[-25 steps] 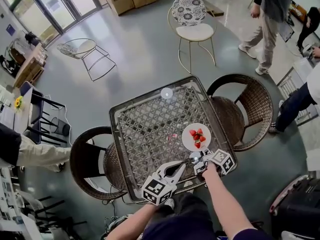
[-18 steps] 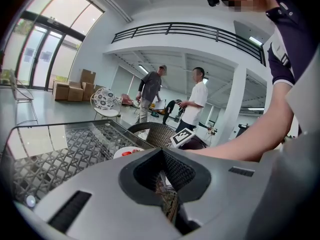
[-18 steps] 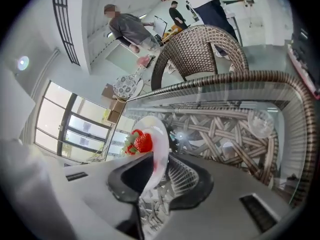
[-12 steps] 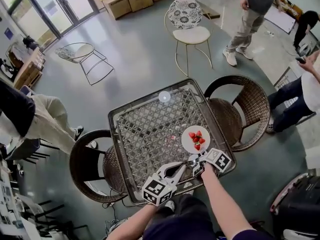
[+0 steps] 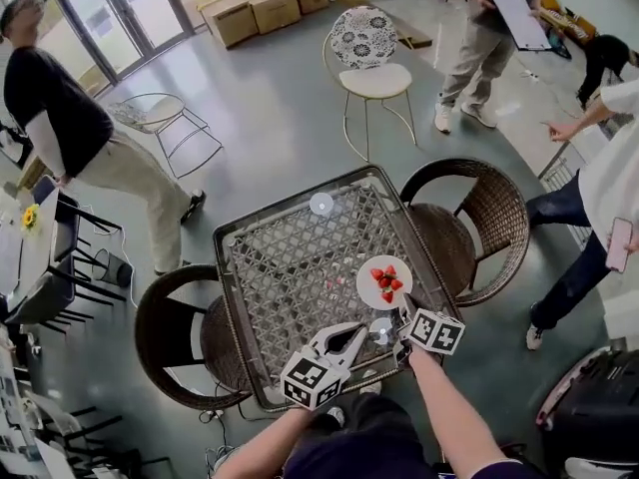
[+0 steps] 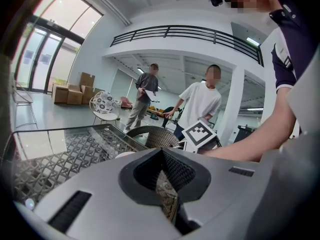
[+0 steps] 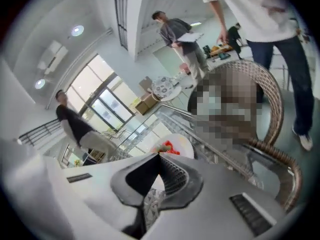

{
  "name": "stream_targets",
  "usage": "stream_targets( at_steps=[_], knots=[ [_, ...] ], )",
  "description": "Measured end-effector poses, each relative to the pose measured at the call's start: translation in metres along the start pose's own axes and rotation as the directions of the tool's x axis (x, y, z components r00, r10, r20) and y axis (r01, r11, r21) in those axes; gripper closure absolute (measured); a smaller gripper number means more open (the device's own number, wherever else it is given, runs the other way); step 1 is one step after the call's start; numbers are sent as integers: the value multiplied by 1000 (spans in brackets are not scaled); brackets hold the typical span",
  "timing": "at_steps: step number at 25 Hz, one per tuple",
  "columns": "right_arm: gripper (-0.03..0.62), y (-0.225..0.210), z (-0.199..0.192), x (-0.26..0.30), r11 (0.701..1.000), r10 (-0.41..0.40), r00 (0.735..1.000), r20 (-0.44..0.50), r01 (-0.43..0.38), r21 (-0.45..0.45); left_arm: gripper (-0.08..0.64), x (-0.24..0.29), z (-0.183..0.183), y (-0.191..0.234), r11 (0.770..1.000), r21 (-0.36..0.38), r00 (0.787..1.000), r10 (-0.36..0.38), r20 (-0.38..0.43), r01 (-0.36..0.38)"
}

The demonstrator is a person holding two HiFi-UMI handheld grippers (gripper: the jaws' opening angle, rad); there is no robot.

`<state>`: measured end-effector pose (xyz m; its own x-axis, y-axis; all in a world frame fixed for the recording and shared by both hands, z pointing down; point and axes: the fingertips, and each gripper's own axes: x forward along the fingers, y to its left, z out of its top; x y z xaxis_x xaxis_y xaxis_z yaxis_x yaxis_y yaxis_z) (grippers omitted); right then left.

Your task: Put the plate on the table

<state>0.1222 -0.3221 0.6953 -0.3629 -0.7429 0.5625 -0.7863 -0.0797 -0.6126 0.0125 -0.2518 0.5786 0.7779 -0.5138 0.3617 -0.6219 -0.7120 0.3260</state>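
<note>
The plate (image 5: 367, 288) lies flat on the counter (image 5: 290, 252), at about 3 o'clock from the counter's middle, and neither tool has hold of it. Judged from this, the putting-down is done. It is a small round white plate with a smooth glazed look, probably ceramic (though plastic can't be ruled out). It carries a few red strawberries (image 5: 385, 278) heaped near its centre.

I'd expect it to be stiff and fairly light, slick on the glaze and liable to chip or skate on the glass. The fruit would roll if the plate tilted. The sensible hold is the bare rim at the near edge, pinched top and underside, with the plate kept level.

The counter top is clear glass over a woven lattice (image 5: 300, 287) in a dark metal frame, hard and smooth.

The right tool (image 7: 159, 156) sits at 5 o'clock of the plate, just short of its rim. Its ribbed jaw tips are drawn together on nothing. The left tool (image 6: 161, 152) is at 7 o'clock, farther off, and is likewise clenched and empty, with only the lattice showing beneath its pads.
</note>
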Motion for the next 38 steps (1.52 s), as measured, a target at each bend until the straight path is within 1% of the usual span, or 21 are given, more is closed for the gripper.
stream_targets(
  at_steps=[2,4,7,10,13,17,19,20,21,25,34,38],
  knots=[
    [588,25,10,-13,991,70,997,19,-67,-112,554,-3,6,-2,1000,-2,1000,5,10,-5],
    [586,46,22,-25,971,119,992,42,-107,-215,555,-4,13,-2,1000,1,1000,8,22,-8],
    [588,77,43,-41,923,189,978,87,-147,-354,555,-1,28,1,1000,8,999,8,47,-9],
    [588,109,62,-60,863,264,956,126,-176,-473,554,-1,46,-1,1000,13,997,5,78,-6],
    [588,135,81,-79,805,329,931,159,-189,-562,554,-1,66,-5,1000,30,994,-3,111,0],
    [588,161,101,-95,729,391,901,190,-177,-661,554,-1,88,-5,998,59,989,-6,146,-2],
    [588,170,107,-101,700,412,889,200,-168,-694,554,-1,95,-5,997,72,988,-6,155,-6],
    [588,174,109,-103,691,420,884,205,-165,-704,554,-2,98,-4,997,77,987,-5,158,-7],
    [588,178,111,-105,686,428,879,211,-164,-709,554,-3,101,-4,997,82,987,-4,161,-10],
    [588,185,117,-115,681,443,867,230,-159,-715,554,-7,110,-7,996,93,984,-2,176,-15],
    [588,188,121,-127,687,455,856,244,-163,-708,555,-9,114,-13,995,96,984,2,178,-19],
    [588,189,120,-132,683,464,850,248,-165,-712,554,-10,114,-18,995,98,983,1,182,-19]
  ],
)
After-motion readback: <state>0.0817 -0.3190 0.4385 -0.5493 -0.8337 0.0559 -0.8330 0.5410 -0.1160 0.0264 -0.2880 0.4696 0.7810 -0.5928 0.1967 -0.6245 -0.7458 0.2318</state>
